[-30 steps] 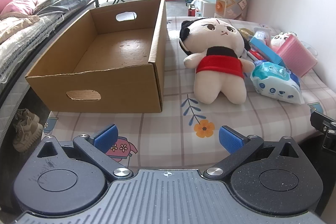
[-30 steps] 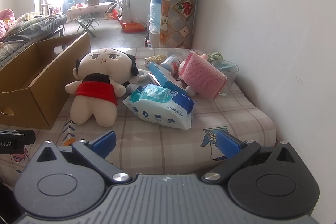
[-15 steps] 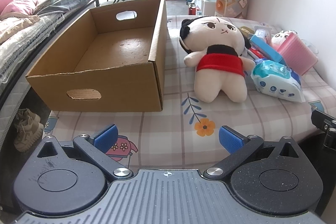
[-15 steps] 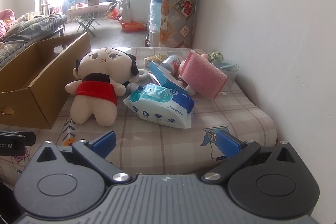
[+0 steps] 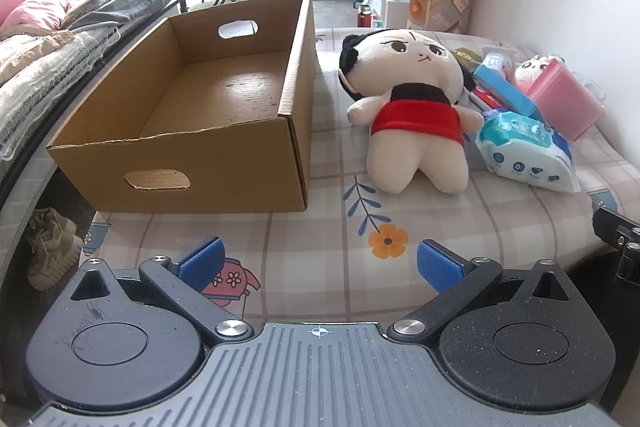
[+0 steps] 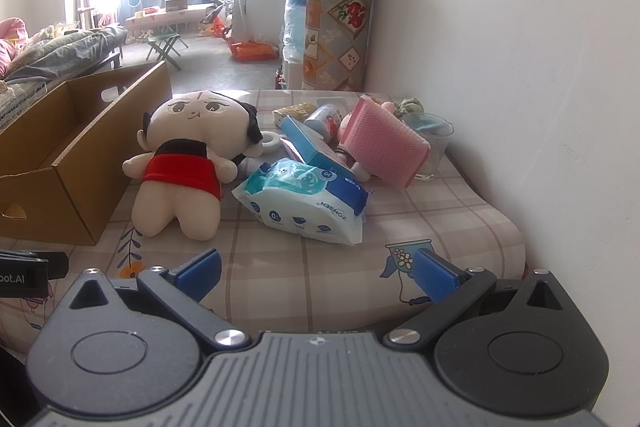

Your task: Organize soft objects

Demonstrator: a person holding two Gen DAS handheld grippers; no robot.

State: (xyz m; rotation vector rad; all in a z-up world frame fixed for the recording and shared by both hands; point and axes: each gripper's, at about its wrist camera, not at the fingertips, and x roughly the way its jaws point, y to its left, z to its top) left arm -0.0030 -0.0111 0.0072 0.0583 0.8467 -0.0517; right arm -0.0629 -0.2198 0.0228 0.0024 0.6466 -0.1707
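Observation:
A plush doll (image 5: 412, 107) (image 6: 188, 163) in a red top lies on its back on the checked bedsheet (image 5: 320, 235), just right of an open cardboard box (image 5: 208, 99) (image 6: 60, 155) with nothing inside. Right of the doll lie a wet-wipes pack (image 5: 524, 147) (image 6: 304, 199), a pink pouch (image 5: 564, 99) (image 6: 384, 143) and a small pink plush (image 5: 536, 67), partly hidden behind the pouch. My left gripper (image 5: 320, 263) hovers open near the bed's front edge, short of the box and doll. Farther right, my right gripper (image 6: 316, 271) is open in front of the wipes.
A blue carton (image 6: 312, 147), a tube (image 6: 324, 115) and a clear cup (image 6: 432, 143) crowd the pile by the white wall (image 6: 520, 67). Shoes (image 5: 48, 251) sit on the floor left of the bed. A second bed with blankets (image 5: 60, 43) runs along the left.
Both grippers have crept slightly forward toward the doll and pile; their jaws stayed open. No object on the bed has moved.

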